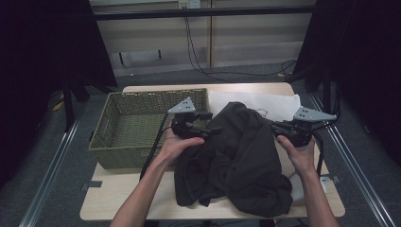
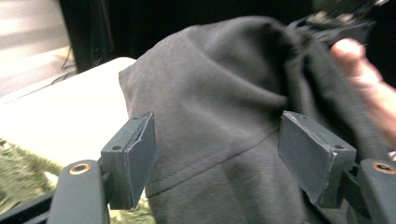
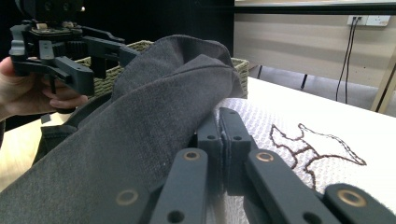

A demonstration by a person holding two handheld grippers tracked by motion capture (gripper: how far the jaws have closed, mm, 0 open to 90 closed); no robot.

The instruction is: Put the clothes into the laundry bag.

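From the high view, a dark grey cloth (image 1: 236,156) lies bunched on the bench (image 1: 104,203), beside a woven basket (image 1: 137,123) and partly over a white cloth (image 1: 279,105). The left gripper (image 1: 208,127) and right gripper (image 1: 276,126) lift it at two sides, likely to spread or fold it. In the left gripper view, the fingers (image 2: 135,158) stand apart with the soft, wrinkly cloth between them, not pinched. In the right gripper view, the fingers (image 3: 236,140) are pressed together, clamped on the cloth's edge.

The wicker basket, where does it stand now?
In the high view the wicker basket stands on the table's left side, just left of the dark garment.
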